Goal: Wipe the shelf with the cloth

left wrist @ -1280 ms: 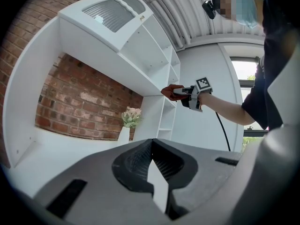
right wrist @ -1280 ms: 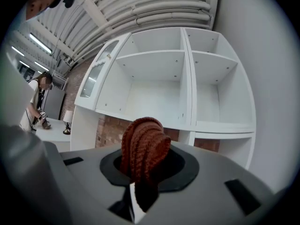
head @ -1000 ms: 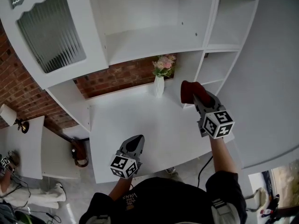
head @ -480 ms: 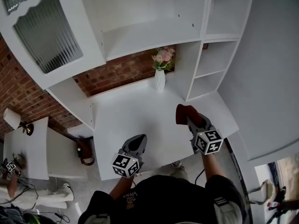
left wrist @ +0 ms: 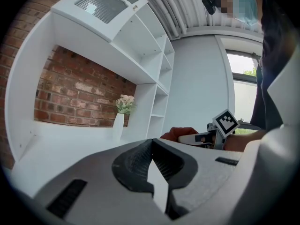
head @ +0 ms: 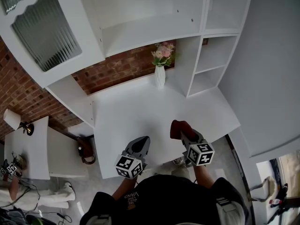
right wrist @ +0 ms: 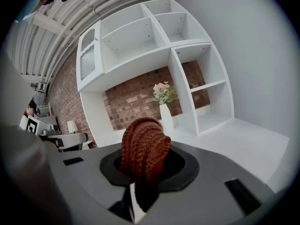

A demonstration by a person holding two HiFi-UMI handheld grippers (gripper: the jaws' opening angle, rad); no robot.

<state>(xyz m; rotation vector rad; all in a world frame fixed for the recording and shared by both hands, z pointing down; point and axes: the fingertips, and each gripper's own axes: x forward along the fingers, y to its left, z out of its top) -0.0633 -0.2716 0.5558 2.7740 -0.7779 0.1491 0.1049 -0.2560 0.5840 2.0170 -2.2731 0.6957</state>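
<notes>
Probably a living room at home: white shelf unit (head: 154,29) with a ribbed-glass door (head: 44,29) on a brick wall (head: 117,69), a vase of flowers (head: 160,74) at the counter's (head: 136,111) twelve o'clock, a lamp (head: 10,118) at nine.

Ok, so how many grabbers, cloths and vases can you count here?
Grippers: 2, the left gripper and the right gripper
Cloths: 1, the red cloth, held in the right gripper
Vases: 1, the white vase
Total: 4

Left gripper (head: 139,143) held forward, jaws together and empty, right gripper (head: 184,134) alongside, clamped on cloth (head: 176,126)
</notes>
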